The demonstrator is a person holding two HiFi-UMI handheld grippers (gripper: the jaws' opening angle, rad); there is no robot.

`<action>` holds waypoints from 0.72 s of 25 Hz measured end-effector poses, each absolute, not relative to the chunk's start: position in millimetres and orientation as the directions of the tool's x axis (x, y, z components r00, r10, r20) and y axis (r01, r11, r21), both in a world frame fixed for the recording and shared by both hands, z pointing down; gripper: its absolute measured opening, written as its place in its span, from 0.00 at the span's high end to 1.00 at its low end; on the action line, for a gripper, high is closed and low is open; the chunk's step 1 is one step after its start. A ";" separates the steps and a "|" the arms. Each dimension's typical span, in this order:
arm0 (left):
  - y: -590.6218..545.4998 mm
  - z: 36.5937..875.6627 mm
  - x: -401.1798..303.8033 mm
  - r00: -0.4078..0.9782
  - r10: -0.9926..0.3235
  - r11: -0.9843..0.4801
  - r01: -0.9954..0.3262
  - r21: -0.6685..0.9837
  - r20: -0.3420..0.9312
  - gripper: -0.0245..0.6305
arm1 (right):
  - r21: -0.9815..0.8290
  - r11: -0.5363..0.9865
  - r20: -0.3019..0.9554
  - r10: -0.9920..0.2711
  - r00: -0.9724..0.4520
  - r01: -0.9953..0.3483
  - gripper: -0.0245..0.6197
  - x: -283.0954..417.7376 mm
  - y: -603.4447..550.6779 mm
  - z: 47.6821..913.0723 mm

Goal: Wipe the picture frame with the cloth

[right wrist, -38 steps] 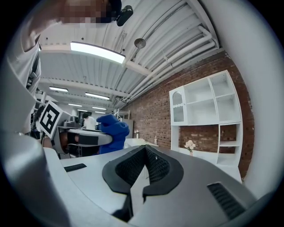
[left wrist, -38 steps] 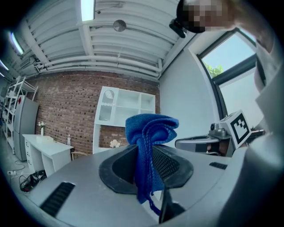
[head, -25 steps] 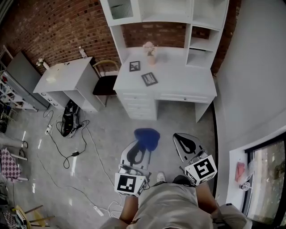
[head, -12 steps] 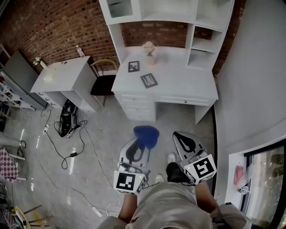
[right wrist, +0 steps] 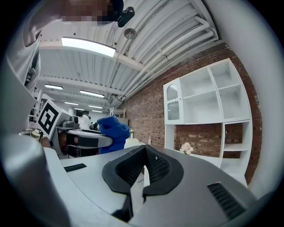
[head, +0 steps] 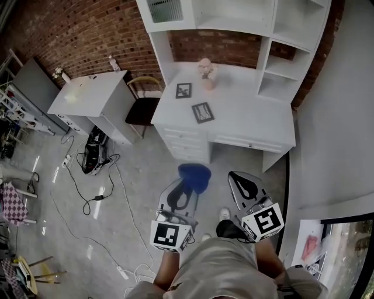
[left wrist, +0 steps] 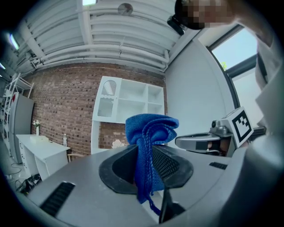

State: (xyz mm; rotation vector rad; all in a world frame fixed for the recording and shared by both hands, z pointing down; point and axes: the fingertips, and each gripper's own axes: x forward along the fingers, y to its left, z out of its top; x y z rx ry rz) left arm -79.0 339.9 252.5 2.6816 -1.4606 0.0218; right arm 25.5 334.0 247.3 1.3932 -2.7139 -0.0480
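Surface: the white desk surface point(head: 245, 120) sits slightly nearer than a second ago; I judge I'm walking up, not yet within reach.
Left gripper point(head: 182, 193): still clenched on the bunched blue cloth point(head: 194, 177).
Right gripper point(head: 242, 182): closed, empty.
Frame: the dark rectangular picture frame point(head: 203, 112) lies flat left of the surface's middle, unwiped.

On the counter point(head: 245, 117) a picture frame point(head: 203, 112) is laid, w/ a 2nd frame point(head: 183, 90) behind & left of it. Flowers point(head: 206, 71) are set behind both, under the shelf unit point(head: 234, 17). A chair point(head: 143, 105) is tucked at the counter's left, a 2nd counter point(head: 93, 96) beyond it. Before the counter, over the floor point(head: 134, 193), the cloth point(head: 194, 176) is pinched in the left tool point(head: 186, 185), w/ the right tool point(head: 245, 185) beside it on the right.
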 end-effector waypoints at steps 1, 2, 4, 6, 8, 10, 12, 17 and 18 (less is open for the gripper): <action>332.8 253.0 -76.4 0.535 -0.843 -0.532 -0.844 0.070 0.058 0.82 | 0.068 0.590 0.067 -0.807 -0.587 -0.804 0.97 27.8 326.0 247.4; 326.0 253.3 -73.7 0.529 -0.847 -0.525 -0.848 0.069 0.062 0.82 | 0.066 0.597 0.067 -0.802 -0.594 -0.799 0.97 30.1 318.5 247.3; 314.1 253.2 -67.7 0.517 -0.853 -0.513 -0.856 0.066 0.069 0.82 | 0.061 0.609 0.068 -0.793 -0.606 -0.791 0.97 35.6 305.3 247.9; 303.9 252.8 -61.3 0.503 -0.861 -0.500 -0.864 0.062 0.074 0.82 | 0.054 0.622 0.070 -0.783 -0.618 -0.781 0.97 41.9 293.9 249.3; 293.5 251.7 -54.2 0.489 -0.869 -0.486 -0.872 0.058 0.078 0.82 | 0.048 0.634 0.070 -0.773 -0.631 -0.771 0.97 49.1 282.7 249.8; 282.9 250.2 -46.3 0.480 -0.874 -0.476 -0.877 0.055 0.082 0.82 | 0.046 0.642 0.067 -0.766 -0.639 -0.765 0.97 57.5 271.9 248.6; 274.2 248.8 -39.2 0.471 -0.878 -0.468 -0.882 0.055 0.083 0.82 | 0.045 0.648 0.064 -0.761 -0.645 -0.760 0.97 65.3 262.8 246.7; 259.6 248.2 -24.8 0.452 -0.888 -0.449 -0.892 0.051 0.083 0.82 | 0.039 0.659 0.053 -0.752 -0.657 -0.751 0.97 81.0 244.8 244.4; 256.8 247.6 -22.9 0.448 -0.890 -0.445 -0.894 0.051 0.082 0.82 | 0.039 0.662 0.051 -0.750 -0.660 -0.749 0.97 82.7 242.1 243.8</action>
